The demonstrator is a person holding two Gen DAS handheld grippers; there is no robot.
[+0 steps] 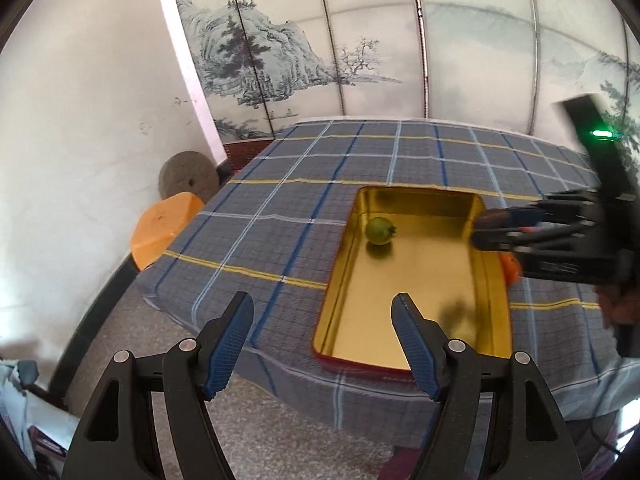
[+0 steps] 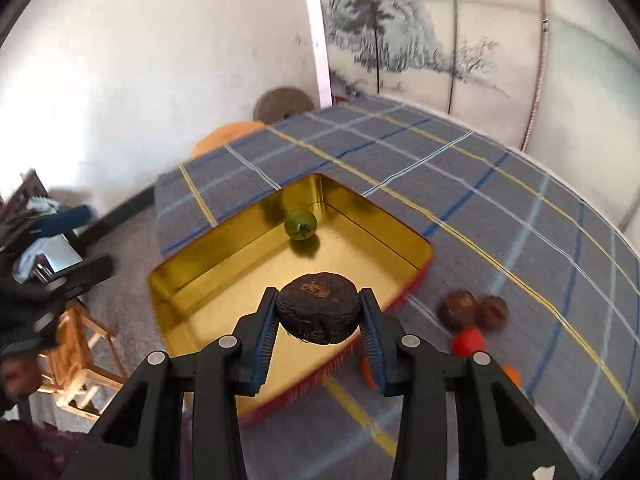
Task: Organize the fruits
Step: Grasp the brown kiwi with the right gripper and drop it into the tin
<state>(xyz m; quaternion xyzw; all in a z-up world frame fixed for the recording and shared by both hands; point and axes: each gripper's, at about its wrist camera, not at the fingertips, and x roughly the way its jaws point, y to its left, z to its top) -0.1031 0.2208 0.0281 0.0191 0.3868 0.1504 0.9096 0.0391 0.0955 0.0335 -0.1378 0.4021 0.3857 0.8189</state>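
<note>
A gold metal tin (image 1: 416, 280) with a red outside lies on the plaid tablecloth, and a green fruit (image 1: 380, 231) rests in its far left corner. My left gripper (image 1: 322, 304) hovers open over the tin's near edge with nothing between its fingers. In the right wrist view, my right gripper (image 2: 318, 298) is shut on a dark brown, flattish round fruit (image 2: 318, 312), held above the near part of the tin (image 2: 224, 280). The green fruit (image 2: 301, 222) sits in the far corner there. The right gripper (image 1: 480, 232) shows blurred at the tin's right rim.
Two brown fruits (image 2: 458, 308), a red fruit (image 2: 468, 340) and orange fruits (image 2: 512, 374) lie on the cloth right of the tin. An orange stool (image 1: 164, 232) and a round millstone (image 1: 188, 178) stand past the table's left edge. A wooden stool (image 2: 80, 356) stands on the floor.
</note>
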